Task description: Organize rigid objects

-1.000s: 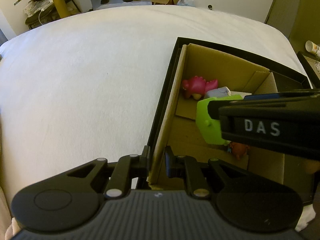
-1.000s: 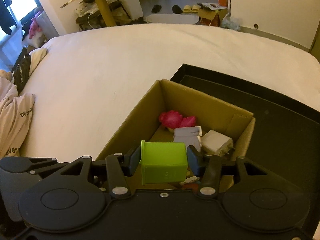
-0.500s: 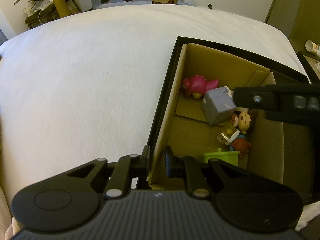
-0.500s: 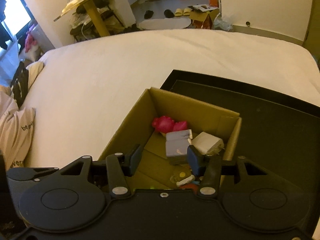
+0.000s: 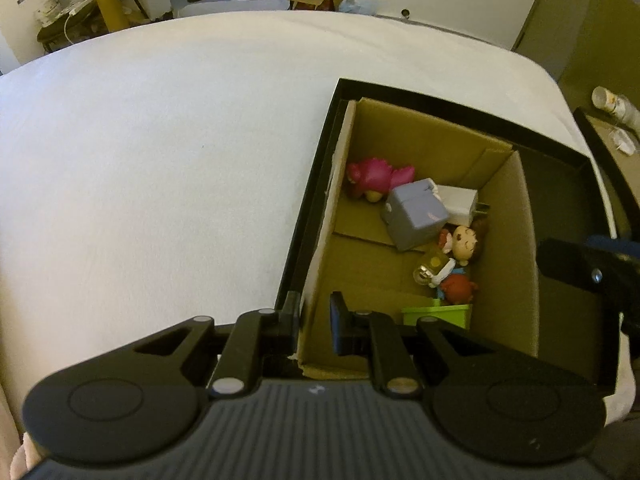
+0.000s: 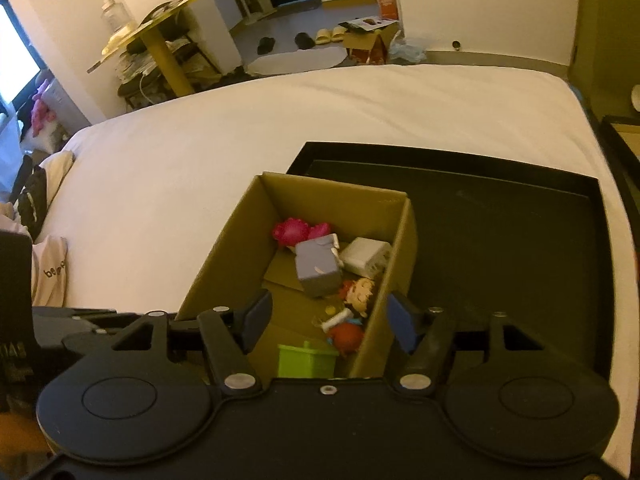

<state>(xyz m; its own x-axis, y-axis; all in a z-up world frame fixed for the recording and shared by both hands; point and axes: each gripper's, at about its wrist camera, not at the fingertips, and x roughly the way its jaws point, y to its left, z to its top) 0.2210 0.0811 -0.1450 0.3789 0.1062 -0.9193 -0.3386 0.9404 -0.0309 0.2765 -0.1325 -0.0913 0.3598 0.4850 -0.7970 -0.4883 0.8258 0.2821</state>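
Left wrist view. The left gripper (image 5: 315, 318) is clamped narrowly on the near left wall of the cardboard box (image 5: 506, 248), one finger outside the wall and one inside; this grip is unchanged from a second ago. The box stands in a black tray (image 5: 460, 102) on a white bed (image 5: 160, 160). Ahead and to the right of the left gripper, on the box floor, lie a pink dinosaur toy (image 5: 376, 176), a grey block (image 5: 414, 214), a white charger (image 5: 458, 202) and a doll figure (image 5: 456, 264). The green block (image 5: 436, 315) lies just right of the inner finger, in the near right corner of the box. A second ago it hung above the box between the other gripper's fingers, hiding the doll figure. The right gripper (image 5: 592, 272) now shows only at the right edge of this view, beyond the box's right wall; earlier its body crossed over the box.

Right wrist view. The right gripper (image 6: 328, 318) has its jaws moving apart, about half wide, with nothing pressed between the blue pads (image 6: 400, 320). A second ago the pads squeezed the green block (image 6: 306, 360); it now rests on the box floor directly below and between them, touching neither. The red foot of the doll figure (image 6: 352, 312) lies just beyond it. The box (image 6: 332, 190) appears lower and smaller in this view than before.
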